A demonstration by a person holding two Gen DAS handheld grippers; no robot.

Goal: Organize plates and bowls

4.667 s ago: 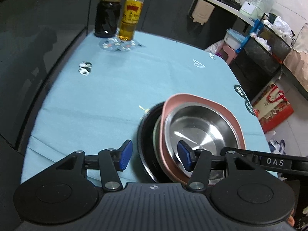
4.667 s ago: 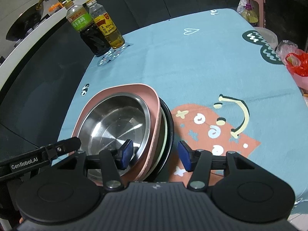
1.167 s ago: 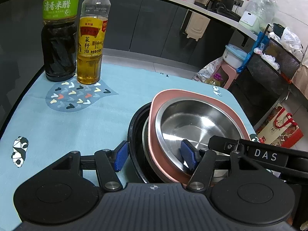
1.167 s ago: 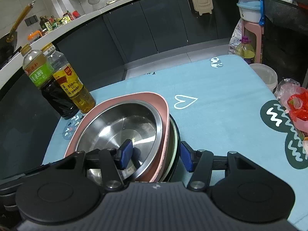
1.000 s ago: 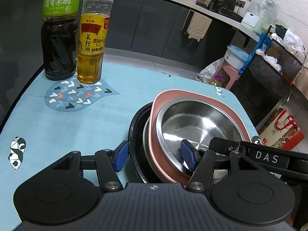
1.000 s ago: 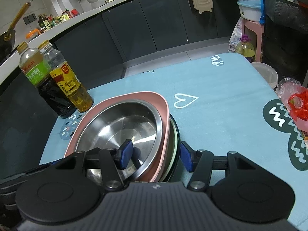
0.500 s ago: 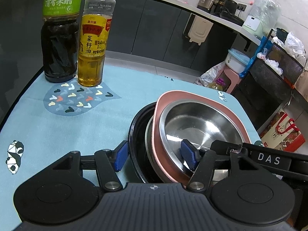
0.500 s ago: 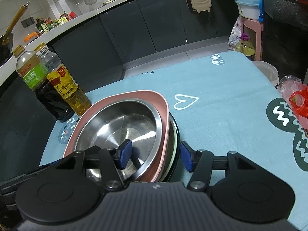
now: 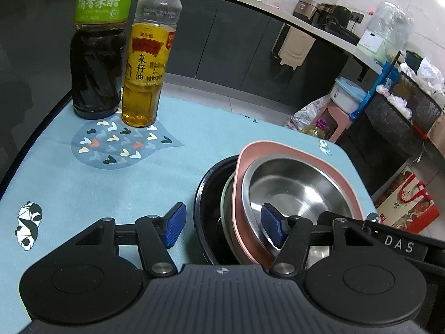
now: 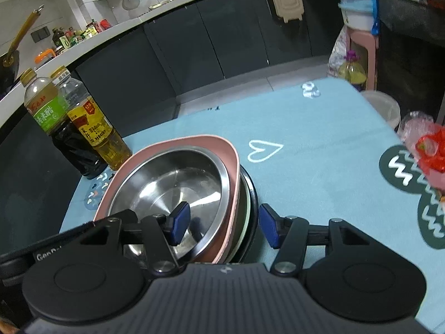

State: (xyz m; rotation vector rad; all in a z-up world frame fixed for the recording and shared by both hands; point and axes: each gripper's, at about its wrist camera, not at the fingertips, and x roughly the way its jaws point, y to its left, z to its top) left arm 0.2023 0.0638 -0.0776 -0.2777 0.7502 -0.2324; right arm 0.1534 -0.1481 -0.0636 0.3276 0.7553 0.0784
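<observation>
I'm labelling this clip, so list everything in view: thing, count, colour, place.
steel bowl: 1, silver, top of the stack
pink dish: 1, pink, under the steel bowl
black plate: 1, black, bottom of the stack
vinegar bottle: 1, dark, green label, far corner
oil bottle: 1, yellow, beside the vinegar bottle
tablecloth: 1, light blue, printed
left gripper: 1, black, blue pads, straddling the stack's rims
right gripper: 1, same, straddling the stack's other side

Both wrist cameras look steeply down, close, from opposite sides, sharing the stacked dishes (image 9: 292,186) (image 10: 178,181) and bottles (image 9: 144,64) (image 10: 94,136).
</observation>
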